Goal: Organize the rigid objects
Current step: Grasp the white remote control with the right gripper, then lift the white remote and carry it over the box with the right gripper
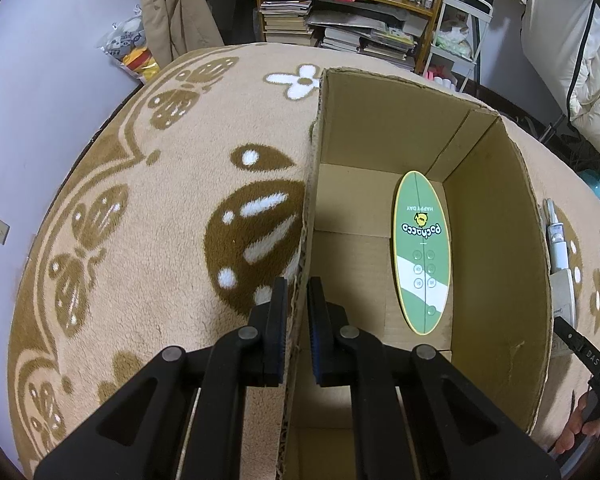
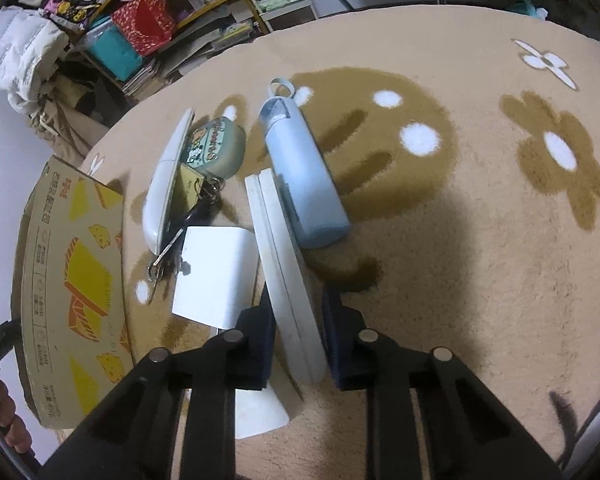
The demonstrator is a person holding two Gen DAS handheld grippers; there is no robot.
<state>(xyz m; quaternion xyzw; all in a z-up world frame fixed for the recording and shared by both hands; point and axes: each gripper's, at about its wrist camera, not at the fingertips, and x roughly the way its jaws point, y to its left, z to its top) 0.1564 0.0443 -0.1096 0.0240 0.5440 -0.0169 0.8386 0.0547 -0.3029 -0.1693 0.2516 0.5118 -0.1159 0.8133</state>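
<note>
My left gripper (image 1: pixel 297 304) is shut on the left wall of an open cardboard box (image 1: pixel 314 184), one finger outside, one inside. A green oval board (image 1: pixel 421 252) lies on the box floor. My right gripper (image 2: pixel 298 316) is open, its fingers on either side of a long white flat case (image 2: pixel 284 264) on the rug. Beside the case lie a light blue bottle (image 2: pixel 304 176), a white box (image 2: pixel 216 276), a white curved remote (image 2: pixel 165 176), a green pouch (image 2: pixel 216 148) and keys (image 2: pixel 196 204). The cardboard box's printed outer side (image 2: pixel 72 280) shows at the left.
A beige rug (image 1: pixel 140 240) with brown flower patterns covers the floor. Shelves with books and bags (image 1: pixel 340 20) stand at the back. A white device (image 1: pixel 558 248) lies right of the box. A hand (image 1: pixel 580 428) shows at the lower right.
</note>
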